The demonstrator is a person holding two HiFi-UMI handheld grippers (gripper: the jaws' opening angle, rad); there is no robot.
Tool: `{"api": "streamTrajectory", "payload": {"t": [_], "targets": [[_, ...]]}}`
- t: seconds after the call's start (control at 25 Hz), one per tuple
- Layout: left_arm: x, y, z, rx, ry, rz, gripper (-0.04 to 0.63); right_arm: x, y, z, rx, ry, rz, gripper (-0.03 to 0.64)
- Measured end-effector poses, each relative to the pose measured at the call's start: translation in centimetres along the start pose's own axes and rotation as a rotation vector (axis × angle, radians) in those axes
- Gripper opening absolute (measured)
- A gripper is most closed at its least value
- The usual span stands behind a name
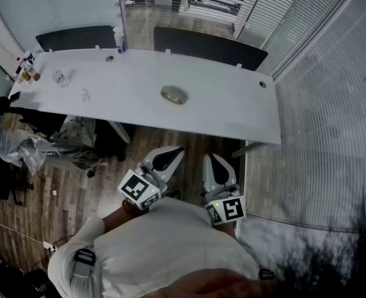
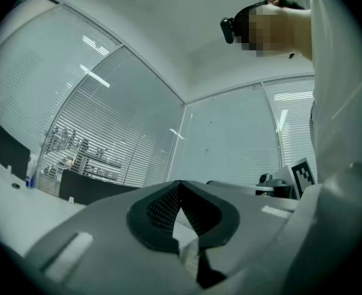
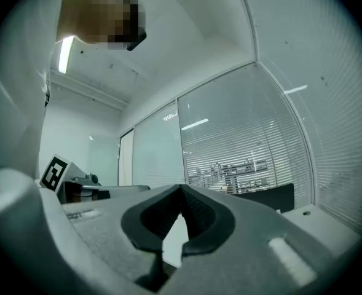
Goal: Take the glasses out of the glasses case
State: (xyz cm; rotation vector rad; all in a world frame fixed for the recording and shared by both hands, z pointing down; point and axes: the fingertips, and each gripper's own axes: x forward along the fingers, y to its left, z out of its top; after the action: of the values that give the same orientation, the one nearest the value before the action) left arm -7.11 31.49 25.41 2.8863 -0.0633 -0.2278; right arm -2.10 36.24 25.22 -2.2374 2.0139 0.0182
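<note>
Fingers [image 2: 160, 214] [image 3: 154, 216] together, both pairs empty

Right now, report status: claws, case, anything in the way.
Left claw shut, empty. Right claw shut, empty. Glasses case on table, looks closed, untouched. Nothing near it in the way.

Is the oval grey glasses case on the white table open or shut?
Looks shut: the oval grey glasses case is one rounded lump, no raised lid.
</note>
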Motion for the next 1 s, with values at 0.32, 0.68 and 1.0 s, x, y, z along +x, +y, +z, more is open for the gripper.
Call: {"api": "streamTrajectory", "payload": {"t": [0.32,0.68,1.0], "targets": [[0.4,0.0,0.0,-0.012,-0.001,0.007,0.003,0.0,-0.3,0.0,0.004,0.0,0.0,-0.002],[0.6,-0.2,-0.6,-0.023,0.01,0.01,0.003,-0.4,-1.0,-0.4,0.024,-0.001,-0.017,-0.002],[1.7,-0.7,-1.0,-0.02,0.015,0.016,0.003,-1.1,-2.3,0.0,0.048,-0.015,-0.009,0.0]]}}
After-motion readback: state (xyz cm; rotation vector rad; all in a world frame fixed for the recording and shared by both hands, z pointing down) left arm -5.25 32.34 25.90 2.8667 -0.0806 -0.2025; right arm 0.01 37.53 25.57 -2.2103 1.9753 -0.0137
